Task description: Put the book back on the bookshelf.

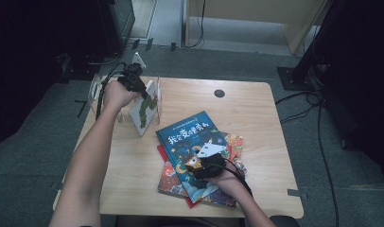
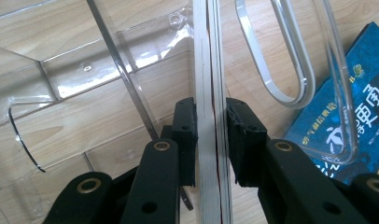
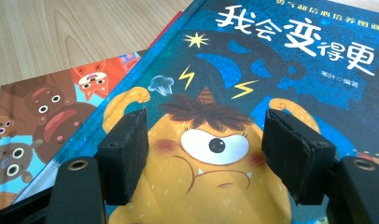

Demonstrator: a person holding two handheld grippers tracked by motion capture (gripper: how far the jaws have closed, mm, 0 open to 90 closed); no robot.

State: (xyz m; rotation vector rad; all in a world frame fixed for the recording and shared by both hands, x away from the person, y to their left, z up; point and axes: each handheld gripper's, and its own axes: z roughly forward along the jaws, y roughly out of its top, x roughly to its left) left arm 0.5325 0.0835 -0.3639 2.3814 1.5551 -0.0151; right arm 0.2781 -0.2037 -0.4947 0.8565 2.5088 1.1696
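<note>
A thin white picture book [image 1: 145,111] stands upright in a clear acrylic rack [image 1: 93,90] at the table's back left. My left gripper [image 1: 143,93] is shut on its top edge. In the left gripper view both pads [image 2: 185,135] press the book's page edges [image 2: 208,70], with the rack's walls [image 2: 85,70] on either side. A blue book [image 1: 190,137] with a one-eyed yellow monster on its cover tops a small stack near the front. My right gripper [image 1: 197,163] hovers low over that cover [image 3: 271,60], jaws [image 3: 206,140] open with nothing between them.
Under the blue book lie a red-edged book and a colourful one with brown bears [image 3: 38,121], and another book's edge [image 1: 235,144] pokes out to the right. The wooden table [image 1: 256,109] has a round cable hole [image 1: 219,93] at the back. Cables trail on the floor to the right.
</note>
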